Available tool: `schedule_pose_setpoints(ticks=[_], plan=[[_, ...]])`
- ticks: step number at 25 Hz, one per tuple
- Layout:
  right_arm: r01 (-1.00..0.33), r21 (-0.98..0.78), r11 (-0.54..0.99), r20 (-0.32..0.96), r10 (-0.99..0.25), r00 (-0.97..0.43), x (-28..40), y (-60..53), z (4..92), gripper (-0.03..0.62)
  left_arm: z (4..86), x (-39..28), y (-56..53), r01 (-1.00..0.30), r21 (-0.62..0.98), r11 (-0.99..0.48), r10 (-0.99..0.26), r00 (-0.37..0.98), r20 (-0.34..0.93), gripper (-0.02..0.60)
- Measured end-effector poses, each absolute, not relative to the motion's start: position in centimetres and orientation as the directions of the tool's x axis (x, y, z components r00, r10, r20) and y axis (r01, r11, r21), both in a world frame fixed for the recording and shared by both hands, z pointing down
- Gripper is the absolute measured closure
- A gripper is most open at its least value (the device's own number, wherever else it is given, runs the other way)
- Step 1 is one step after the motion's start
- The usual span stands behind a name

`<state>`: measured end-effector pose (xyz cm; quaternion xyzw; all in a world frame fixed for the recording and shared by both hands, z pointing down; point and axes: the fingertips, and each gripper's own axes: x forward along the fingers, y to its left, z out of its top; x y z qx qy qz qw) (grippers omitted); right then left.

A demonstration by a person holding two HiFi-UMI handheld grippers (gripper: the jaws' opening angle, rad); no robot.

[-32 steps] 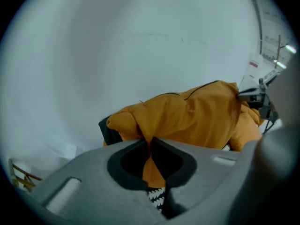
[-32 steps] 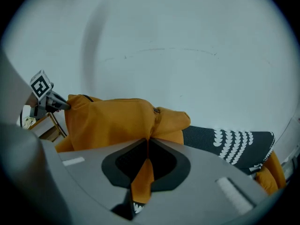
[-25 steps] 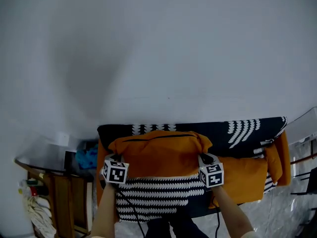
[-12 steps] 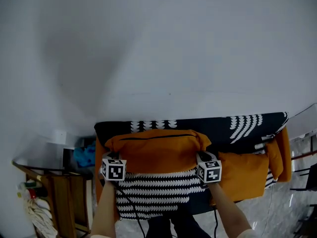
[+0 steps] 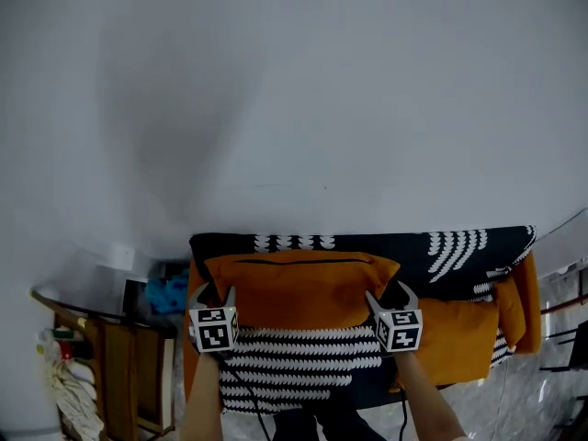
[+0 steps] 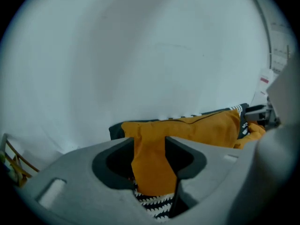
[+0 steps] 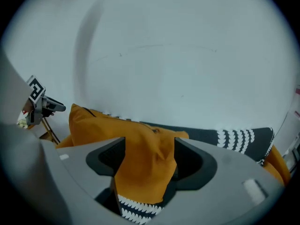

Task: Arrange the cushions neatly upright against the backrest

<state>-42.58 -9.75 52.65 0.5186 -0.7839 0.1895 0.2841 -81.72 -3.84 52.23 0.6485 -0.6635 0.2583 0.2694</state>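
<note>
A large orange cushion (image 5: 299,288) stands upright against the sofa backrest (image 5: 413,246), which is draped in a dark throw with white pattern. My left gripper (image 5: 213,294) is at the cushion's lower left corner and my right gripper (image 5: 390,294) at its lower right corner. Both pairs of jaws have just been opening. In the left gripper view the cushion (image 6: 187,130) has a corner of orange fabric hanging loosely between the spread jaws of that gripper (image 6: 149,158). The right gripper (image 7: 147,158) likewise stands open around the cushion's (image 7: 108,125) other corner. A second orange cushion (image 5: 455,329) lies lower to the right.
The seat carries a black-and-white striped cover (image 5: 294,356). A wooden side table with a glass top (image 5: 101,338) stands to the left of the sofa, with a blue item (image 5: 170,292) beside the armrest. A plain white wall (image 5: 294,108) rises behind. Tiled floor (image 5: 551,375) shows at right.
Both grippers' jaws have spread apart at the cushion's lower corners. The cushion now sits flatter and straighter against the backrest, and both grippers have risen slightly.
</note>
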Motion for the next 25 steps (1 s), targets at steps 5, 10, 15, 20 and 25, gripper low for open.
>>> schedule_pose_setpoints(ticks=[5,10,15,20,25], plan=[[-0.918,-0.041,0.394,0.497,-0.789,-0.361,-43.8,-9.6,44.9,0.334,44.4,-79.9,-3.3,-0.999,0.035,0.04,-0.835,-0.014,0.55,0.367],[-0.902,-0.081,0.424,0.338,-0.84,-0.425,-45.6,-9.5,36.6,0.437,35.7,-77.3,-2.9,-0.999,0.048,0.026,-0.916,-0.005,0.4,0.367],[-0.889,-0.046,0.456,0.208,-0.866,-0.455,-47.0,-7.3,28.9,0.54,27.6,-74.6,-0.7,-0.999,0.037,0.02,-0.963,-0.01,0.268,0.428],[-0.886,-0.029,0.462,0.116,-0.879,-0.462,-47.0,-5.5,23.3,0.585,21.5,-73.0,2.1,-0.999,0.001,0.041,-0.985,-0.04,0.167,0.564],[-0.893,-0.029,0.449,0.071,-0.89,-0.45,-46.0,-4.4,20.5,0.585,18.5,-72.0,3.9,-0.999,0.008,0.054,-0.993,-0.053,0.108,0.578]])
